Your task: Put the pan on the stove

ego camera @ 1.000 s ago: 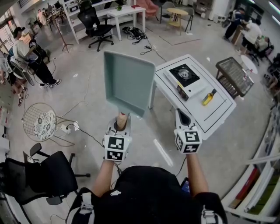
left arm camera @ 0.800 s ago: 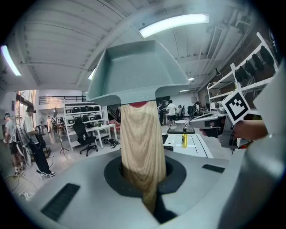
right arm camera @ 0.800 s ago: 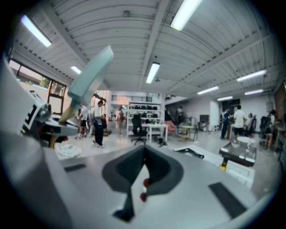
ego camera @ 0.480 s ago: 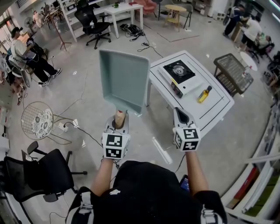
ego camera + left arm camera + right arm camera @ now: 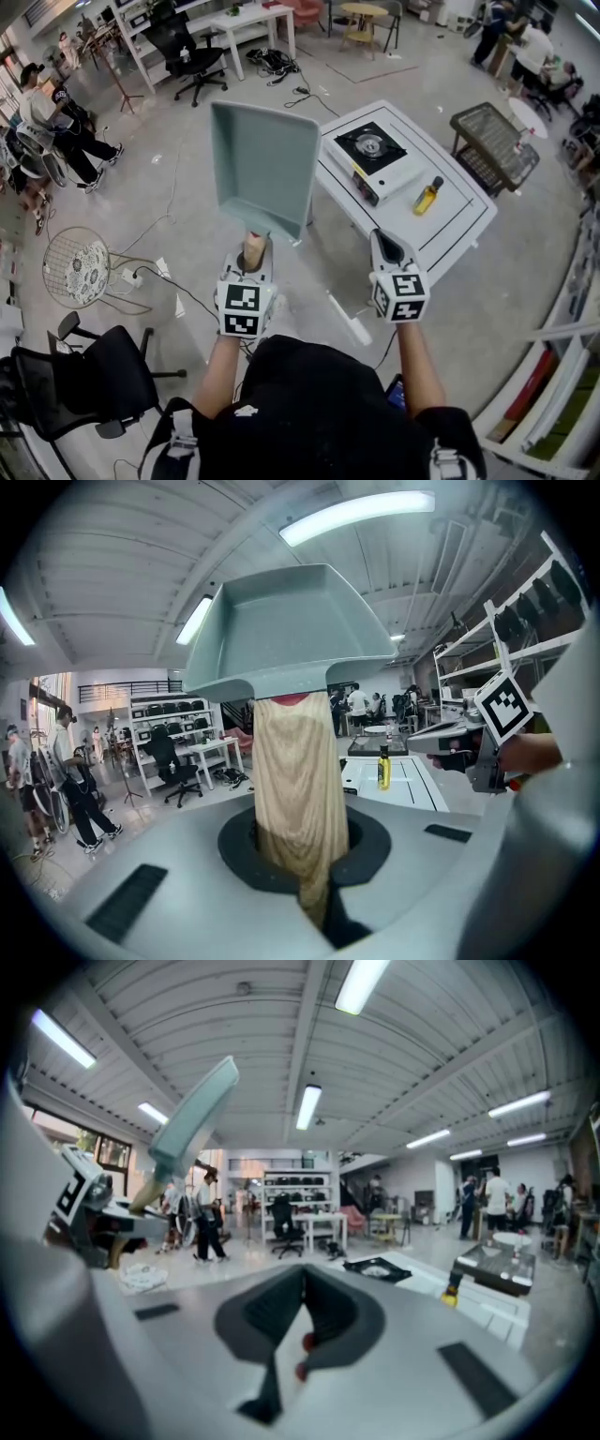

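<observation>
A square pale green pan (image 5: 262, 169) with a wooden handle (image 5: 255, 251) is held up in the air, tilted steeply. My left gripper (image 5: 251, 265) is shut on that handle, which fills the gap between its jaws in the left gripper view (image 5: 298, 799). The portable gas stove (image 5: 373, 155) stands on a white table (image 5: 459, 234), ahead and to the right of the pan. My right gripper (image 5: 387, 246) is shut and holds nothing, level with the left one, near the table's front corner. The right gripper view shows the pan (image 5: 192, 1115) at its left and the stove (image 5: 375, 1267) ahead.
A yellow bottle (image 5: 427, 196) lies on the table to the right of the stove. Behind the table stands a wire basket table (image 5: 494, 145). A black office chair (image 5: 94, 375) and a round wire stand (image 5: 80, 267) are at my left, with cables on the floor. People sit at the room's edges.
The table with the stove has drifted a little left and nearer in the head view. The pan stays up in the left gripper, and the right gripper is unchanged.
</observation>
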